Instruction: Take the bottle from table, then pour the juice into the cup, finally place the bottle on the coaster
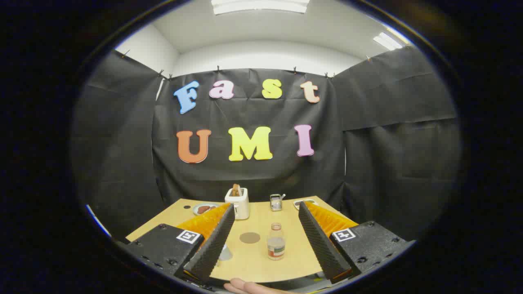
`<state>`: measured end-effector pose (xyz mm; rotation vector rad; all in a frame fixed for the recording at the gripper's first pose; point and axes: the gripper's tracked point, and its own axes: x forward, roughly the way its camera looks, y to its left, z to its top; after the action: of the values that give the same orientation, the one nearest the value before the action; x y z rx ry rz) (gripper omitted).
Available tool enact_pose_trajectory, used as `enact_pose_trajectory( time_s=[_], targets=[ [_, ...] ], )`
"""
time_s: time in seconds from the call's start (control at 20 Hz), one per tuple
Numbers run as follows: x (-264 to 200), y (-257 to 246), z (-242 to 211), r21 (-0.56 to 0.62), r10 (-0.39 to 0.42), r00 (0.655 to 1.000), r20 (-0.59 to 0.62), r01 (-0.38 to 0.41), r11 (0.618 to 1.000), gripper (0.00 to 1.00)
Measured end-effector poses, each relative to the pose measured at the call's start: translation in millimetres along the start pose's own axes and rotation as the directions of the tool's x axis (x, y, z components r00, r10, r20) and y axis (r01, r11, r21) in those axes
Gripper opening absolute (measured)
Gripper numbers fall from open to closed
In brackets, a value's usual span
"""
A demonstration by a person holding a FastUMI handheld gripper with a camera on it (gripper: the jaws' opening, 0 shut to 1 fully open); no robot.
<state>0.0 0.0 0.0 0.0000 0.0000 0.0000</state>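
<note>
Wooden table (pixel 294 261) — gripper (pixel 266 241) open, bottle (pixel 276 241) between.

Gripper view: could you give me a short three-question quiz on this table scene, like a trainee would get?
1. True or false: the gripper is shut on the bottle.
2. Which lies nearest the bottle? A) the coaster B) the toaster C) the plate
3. Fill in: the bottle stands ____ on the table, between the open fingers.

Key:
1. False. The fingers are spread wide and touch nothing.
2. A. The round coaster lies just beside the bottle; the toaster and plate sit at the table's far edge.
3. Upright.
</note>
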Motion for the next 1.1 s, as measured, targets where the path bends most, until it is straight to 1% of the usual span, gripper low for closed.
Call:
enact_pose_trajectory(
  time_s=[0.1,0.35,0.7,1.1],
  targets=[
    [0.8,1.2,-3.1,-0.017,-0.003,1.0,-0.004,0.003,1.0,1.0],
    [2.9,0.8,-8.6,0.005,0.011,0.999,-0.037,-0.011,1.0,1.0],
    [3.7,-3.4,-6.6,0.0,-0.01,1.0,-0.026,0.01,1.0,1.0],
    [6.7,-7.1,-13.0,0.005,-0.01,1.0,-0.023,0.011,1.0,1.0]
  ],
)
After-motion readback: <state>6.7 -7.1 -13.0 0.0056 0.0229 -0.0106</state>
